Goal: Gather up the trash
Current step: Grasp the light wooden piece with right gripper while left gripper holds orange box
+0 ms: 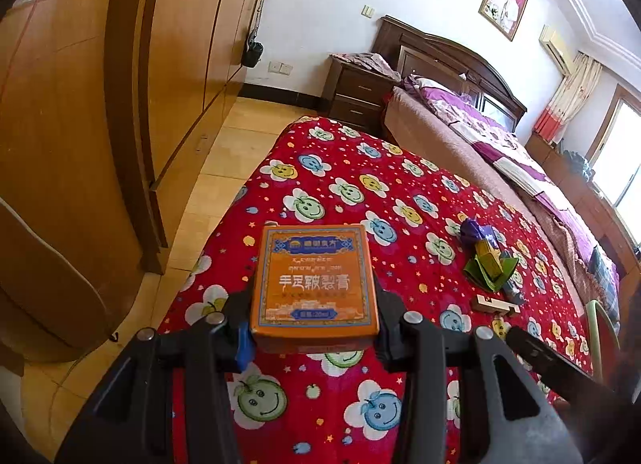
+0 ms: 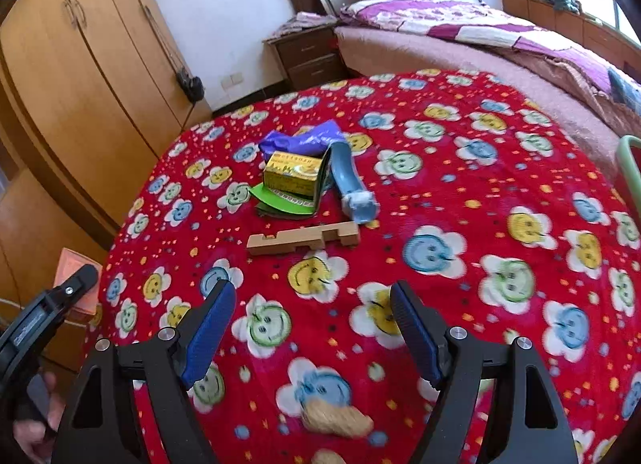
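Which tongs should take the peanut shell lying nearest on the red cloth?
Right. The right tongs are open and empty above the peanut shell; the left tongs already clamp the orange box.

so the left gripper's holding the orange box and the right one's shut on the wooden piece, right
Not quite. The left gripper does hold the orange box, but the right gripper is open and empty. The right wrist view shows the wooden piece lying on the red cloth ahead of its fingers, untouched.

A home bedroom: bed (image 2: 460, 31), wardrobe (image 2: 80, 75), nightstand (image 2: 308, 55).
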`<state>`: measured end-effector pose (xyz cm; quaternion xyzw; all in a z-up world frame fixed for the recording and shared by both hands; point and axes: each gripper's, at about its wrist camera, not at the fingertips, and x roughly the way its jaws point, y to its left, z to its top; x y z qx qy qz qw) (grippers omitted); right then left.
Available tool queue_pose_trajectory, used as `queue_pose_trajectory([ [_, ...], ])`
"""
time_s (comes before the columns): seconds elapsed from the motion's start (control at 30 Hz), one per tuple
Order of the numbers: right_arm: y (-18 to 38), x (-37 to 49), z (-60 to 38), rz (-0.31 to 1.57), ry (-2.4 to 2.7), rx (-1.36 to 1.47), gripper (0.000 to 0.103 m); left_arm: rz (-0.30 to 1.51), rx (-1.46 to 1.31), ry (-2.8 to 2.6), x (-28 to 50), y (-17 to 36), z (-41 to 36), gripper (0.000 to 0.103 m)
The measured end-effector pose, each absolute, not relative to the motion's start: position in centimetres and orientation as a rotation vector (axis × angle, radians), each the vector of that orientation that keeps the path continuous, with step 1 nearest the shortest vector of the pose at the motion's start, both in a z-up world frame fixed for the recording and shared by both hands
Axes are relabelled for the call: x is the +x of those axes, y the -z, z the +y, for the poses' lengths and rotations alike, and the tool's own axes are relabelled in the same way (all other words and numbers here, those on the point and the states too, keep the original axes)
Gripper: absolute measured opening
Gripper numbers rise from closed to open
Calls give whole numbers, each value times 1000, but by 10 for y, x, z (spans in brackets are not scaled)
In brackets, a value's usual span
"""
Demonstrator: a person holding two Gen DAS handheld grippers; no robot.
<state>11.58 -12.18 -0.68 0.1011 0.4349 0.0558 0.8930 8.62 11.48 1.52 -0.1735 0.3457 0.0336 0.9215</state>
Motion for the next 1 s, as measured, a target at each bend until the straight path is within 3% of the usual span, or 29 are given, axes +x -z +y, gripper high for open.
queue_pose_trajectory([
  [0.3,13,150,-96,915,-71,115,88,709,-390,-61,89,-8,122,46],
  [0.7,20,162,-87,924,-29,18,88,718,-401,-31,92,1,119,46],
  [0.83,19,158,-97,901,-22,65,78,725,-401,-33,92,3,120,46],
  [1.0,17,152,-104,899,-40,100,78,715,-394,-30,86,-3,117,46],
])
